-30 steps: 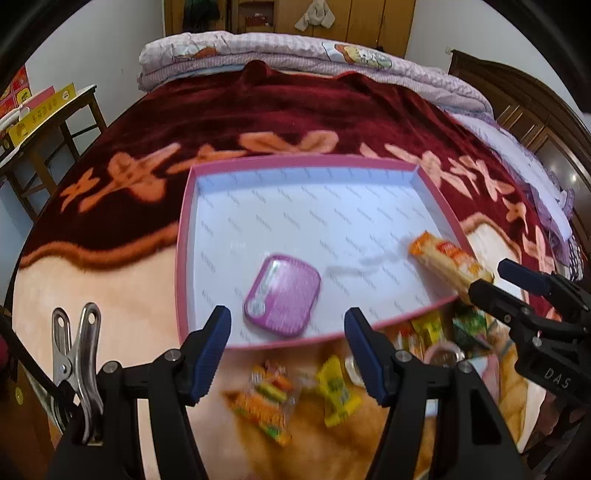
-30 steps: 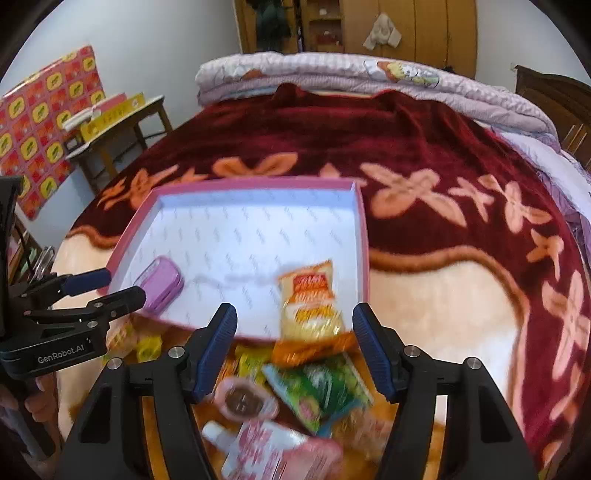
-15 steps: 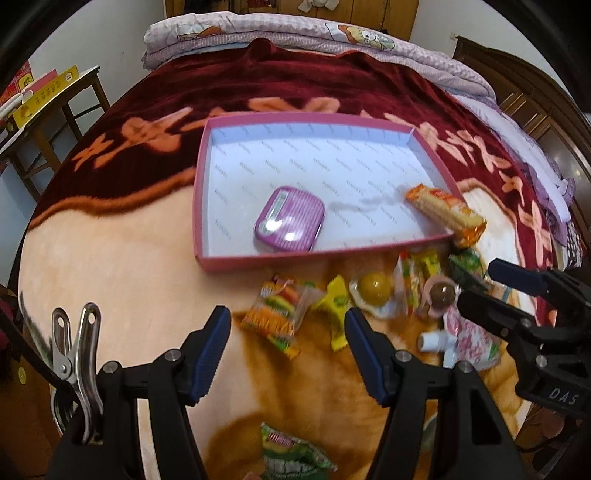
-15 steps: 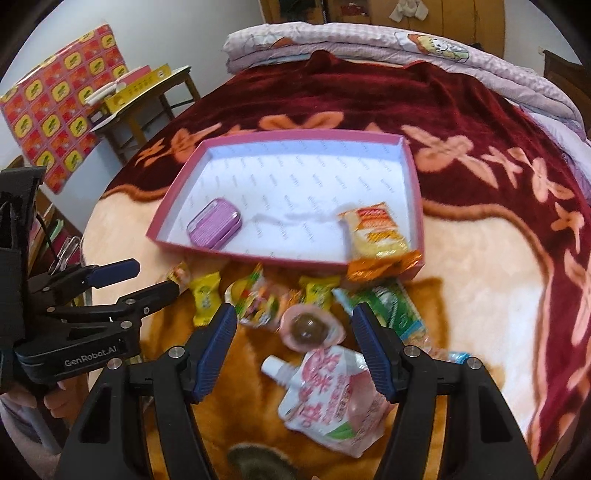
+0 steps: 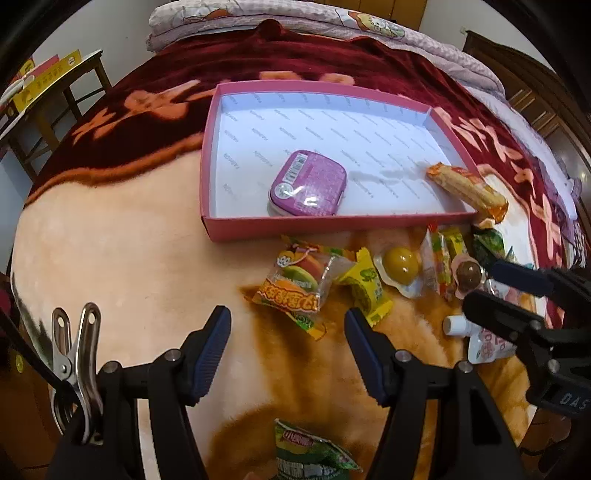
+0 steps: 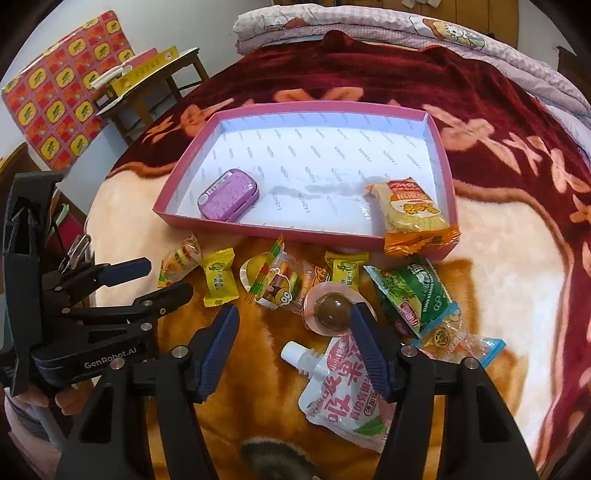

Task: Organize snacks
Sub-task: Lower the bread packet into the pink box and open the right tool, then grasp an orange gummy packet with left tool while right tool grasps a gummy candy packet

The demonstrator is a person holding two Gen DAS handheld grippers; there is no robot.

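A pink tray [image 5: 258, 225] [image 6: 295, 230] lies on the blanket with a purple tin [image 5: 308, 182] [image 6: 228, 195] inside. An orange noodle packet [image 5: 467, 188] [image 6: 410, 214] hangs over its near right corner. Loose snacks lie in front of it: a burger gummy bag [image 5: 295, 282], a yellow candy [image 5: 365, 288], a brown jelly cup [image 6: 332, 308] and a white-pink spout pouch [image 6: 347, 391]. My left gripper [image 5: 288, 347] [image 6: 159, 280] is open and empty just short of the gummy bag. My right gripper [image 6: 293, 349] [image 5: 491, 284] hovers over the pouch's spout, its jaws closing and pressing on nothing.
A green packet [image 6: 413, 295] and a clear blue-edged wrapper [image 6: 465, 341] lie right of the jelly cup. Another green packet [image 5: 310, 450] lies near me. A wooden side table [image 6: 155, 85] with boxes stands far left. Folded quilts [image 6: 369, 26] line the bed's far end.
Both grippers have drawn back from the tray and sunk toward the loose snacks, which now fill the foreground. The right jaws stand slightly narrower. Nothing was picked up.
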